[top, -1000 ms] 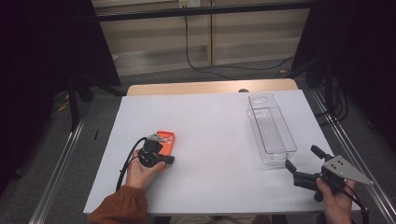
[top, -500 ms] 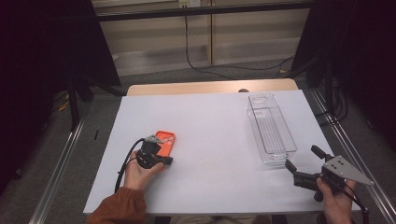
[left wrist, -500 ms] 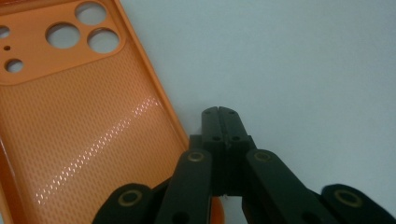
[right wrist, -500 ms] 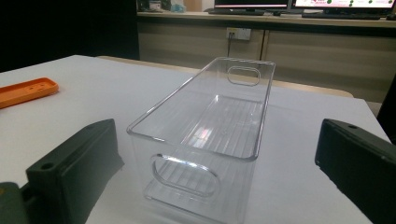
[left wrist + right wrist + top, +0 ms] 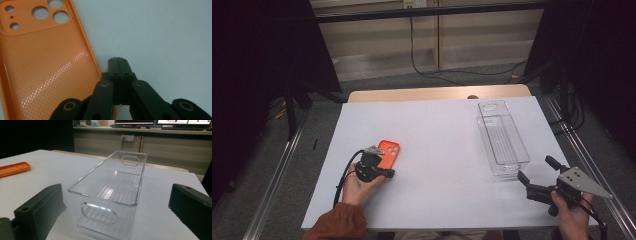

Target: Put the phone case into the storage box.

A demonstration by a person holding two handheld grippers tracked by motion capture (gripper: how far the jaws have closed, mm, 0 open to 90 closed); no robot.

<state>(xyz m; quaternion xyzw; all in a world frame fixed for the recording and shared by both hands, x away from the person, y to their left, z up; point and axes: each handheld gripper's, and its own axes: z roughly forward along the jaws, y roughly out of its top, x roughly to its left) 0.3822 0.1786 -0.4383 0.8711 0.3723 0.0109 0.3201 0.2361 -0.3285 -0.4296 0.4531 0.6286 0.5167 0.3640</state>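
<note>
Left gripper (image 5: 116, 59) has its jaws pressed together with nothing between them, tips on the white table (image 5: 447, 165) just right of the orange phone case (image 5: 45, 67), which lies flat against the jaws' left side. Against a second ago almost nothing differs: the left hand has only nudged closer to the case, the case sits where it did, so judged from this the pickup hasn't started and the jaws must spread first. Right gripper (image 5: 115, 220) is spread wide and empty, the clear bin (image 5: 110, 192) directly ahead between its jaws, untouched. Left gripper view shows the tip-to-case gap; the high view hides that behind the hand. Right gripper view shows the bin empty.
</note>
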